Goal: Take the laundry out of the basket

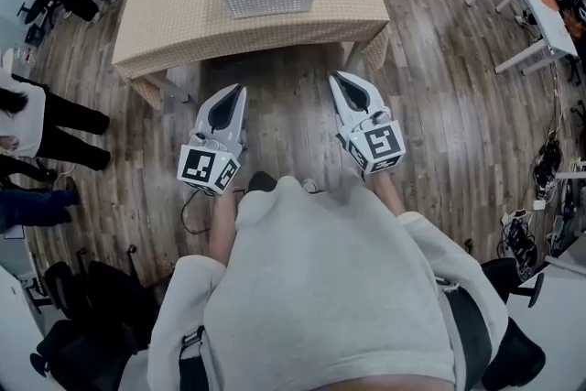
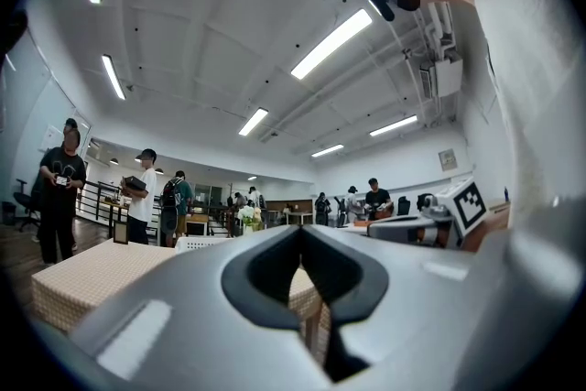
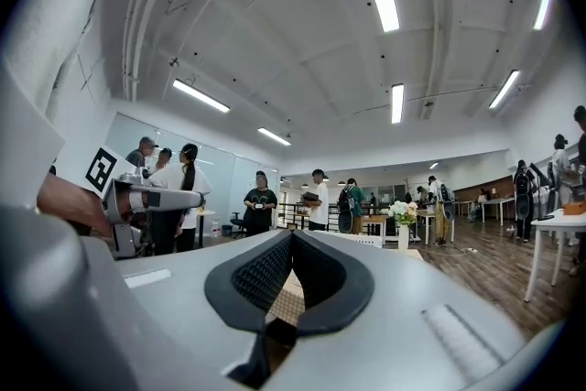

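So here's where I'm at: the biggest thing in front of me is the table (image 1: pixel 174 32) with the tan checked cloth, and the white mesh-sided basket (image 1: pixel 266 0) sits on it around the middle, toward the far edge. Both grippers hang over the wood floor (image 1: pixel 439 133) on my side of the table, well apart from the basket and pointing level at it. The left gripper (image 1: pixel 242 88) is clenched tight with nothing in it. The right gripper (image 1: pixel 334 76) is the same, tips pressed together on air, and each gripper's own view backs that up. Honestly I can't tell from up here what laundry is in the basket, the inside just reads pale and flat. My guess is it's soft, light and floppy, so it'll drape and stretch instead of lifting as one piece, and it might snag on the mesh. I'd spread one gripper wide, go in from above and pinch a bunched fold near the middle of the cloth, not an edge. The basket looks like light plastic, so it could ride up with the cloth.
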{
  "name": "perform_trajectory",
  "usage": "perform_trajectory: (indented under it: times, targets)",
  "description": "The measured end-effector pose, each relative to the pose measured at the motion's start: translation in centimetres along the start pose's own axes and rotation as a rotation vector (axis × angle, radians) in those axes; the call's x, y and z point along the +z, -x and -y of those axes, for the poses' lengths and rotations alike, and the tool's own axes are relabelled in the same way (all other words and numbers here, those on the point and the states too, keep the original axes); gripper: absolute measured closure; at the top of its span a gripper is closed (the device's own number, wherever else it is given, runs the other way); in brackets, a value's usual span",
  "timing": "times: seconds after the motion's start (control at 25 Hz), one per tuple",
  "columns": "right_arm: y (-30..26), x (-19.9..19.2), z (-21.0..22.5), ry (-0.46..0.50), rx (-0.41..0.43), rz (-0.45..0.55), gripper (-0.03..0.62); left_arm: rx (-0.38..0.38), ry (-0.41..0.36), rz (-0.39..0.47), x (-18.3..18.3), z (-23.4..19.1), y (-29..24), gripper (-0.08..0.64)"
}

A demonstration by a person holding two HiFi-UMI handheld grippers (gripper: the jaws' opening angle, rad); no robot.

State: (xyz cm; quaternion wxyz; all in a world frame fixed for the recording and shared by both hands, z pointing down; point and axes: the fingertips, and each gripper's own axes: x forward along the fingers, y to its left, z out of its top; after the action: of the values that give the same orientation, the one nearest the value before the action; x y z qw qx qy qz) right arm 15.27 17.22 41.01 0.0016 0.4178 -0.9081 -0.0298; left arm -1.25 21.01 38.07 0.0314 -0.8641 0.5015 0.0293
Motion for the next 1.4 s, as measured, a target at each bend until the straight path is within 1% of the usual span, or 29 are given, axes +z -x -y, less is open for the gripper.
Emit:
perform_trajectory:
  times: [0.16,0.32,0.48,0.6,0.88,1.12,1.4]
  targets:
    - [-1.1,-0.1,1.0,0.0,0.008,0.006,0.594,0.008,-0.004,-0.002,-0.3,-0.2,-1.1,0.554]
    - [-2.7,-0.2,1.9,0.007,0.015,0.008,0.594,0.018,0.001,0.0,-0.6,-1.5,-2.4,0.554]
    - [-4.9,-0.8,2.9,0.009,0.011,-0.002,0.594,0.015,0.005,-0.008,-1.5,-3.4,-4.3,0.554]
    - [-7.5,-1.5,3.7,0.011,0.003,-0.011,0.594,0.009,0.017,-0.009,-2.4,-5.7,-6.1,0.554]
    - [-16.1,-2.5,7.2,0.018,-0.028,-0.032,0.594,-0.024,0.041,-0.001,-4.0,-12.9,-13.0,0.554]
    - [-24.9,-1.3,9.6,0.023,-0.049,-0.037,0.594,-0.062,0.046,0.007,-3.3,-20.4,-19.1,0.554]
    - [-34.6,-0.5,11.9,0.035,-0.069,-0.033,0.594,-0.072,0.054,0.028,-2.9,-29.4,-24.4,0.554]
